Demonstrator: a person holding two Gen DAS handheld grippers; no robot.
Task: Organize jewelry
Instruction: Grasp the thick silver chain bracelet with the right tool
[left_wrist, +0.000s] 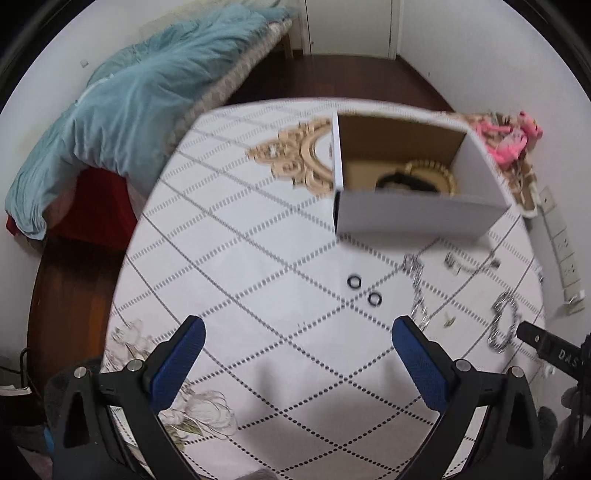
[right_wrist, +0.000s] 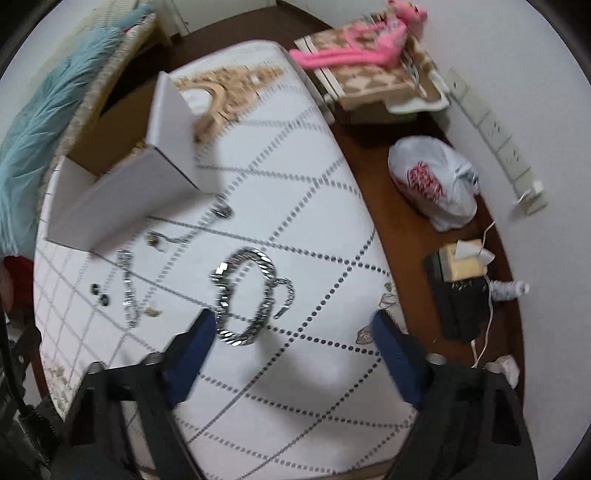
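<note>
The white desk (left_wrist: 280, 369) with its grey dotted diamond pattern ends in a curved edge, beyond which lies dark brown wooden floor (right_wrist: 384, 177). A wide bare stretch of the cloth lies before both claws.

An open white cardboard box (left_wrist: 417, 214) with a brown inside stands toward the far side of the desk, a gold ornate frame (left_wrist: 295, 155) just beside it.

The jewelry lies in front of the box: a thick silver chain bracelet (right_wrist: 243, 295) curled in a loop, a thinner silver chain (right_wrist: 127, 291), and two small dark rings (left_wrist: 364, 290) near each other.

The left claw (left_wrist: 299, 354) stands wide apart above bare cloth, holding nothing. The right claw (right_wrist: 295, 332) also stands apart, its left finger (right_wrist: 195, 350) just beside the bracelet; nothing is gripped.

Behind are a light blue blanket (left_wrist: 122, 110), a pink plush toy (right_wrist: 354, 48) and a white plastic bag (right_wrist: 436, 181).
</note>
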